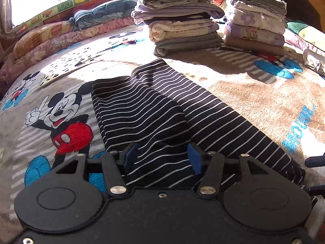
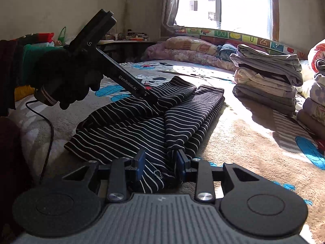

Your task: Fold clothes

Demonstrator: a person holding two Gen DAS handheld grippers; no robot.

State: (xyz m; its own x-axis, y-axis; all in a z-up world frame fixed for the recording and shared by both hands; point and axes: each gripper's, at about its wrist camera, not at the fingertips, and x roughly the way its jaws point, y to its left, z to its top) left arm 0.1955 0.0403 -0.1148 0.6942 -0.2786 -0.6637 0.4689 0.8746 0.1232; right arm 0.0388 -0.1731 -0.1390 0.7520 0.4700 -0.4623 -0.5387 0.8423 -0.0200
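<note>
A black garment with thin white stripes (image 1: 162, 105) lies on the bed, folded into a long narrow strip with its sleeves laid over it. My left gripper (image 1: 162, 156) is open over the near end, striped cloth between its blue pads (image 1: 131, 156). In the right wrist view the same garment (image 2: 130, 136) stretches away from my right gripper (image 2: 160, 164), which is open and straddles a bunched edge of the cloth. A gloved hand (image 2: 67, 77) holds the left gripper (image 2: 151, 97), tip down on the garment's far part.
Two stacks of folded clothes (image 1: 182, 24) (image 1: 256, 20) stand at the back of the bed, one of them seen as a stack (image 2: 268, 77) at the right. A cartoon-mouse blanket (image 1: 61, 118) covers the bed. Pillows and quilts (image 1: 61, 38) line the window side. A cable (image 2: 48, 134) trails left.
</note>
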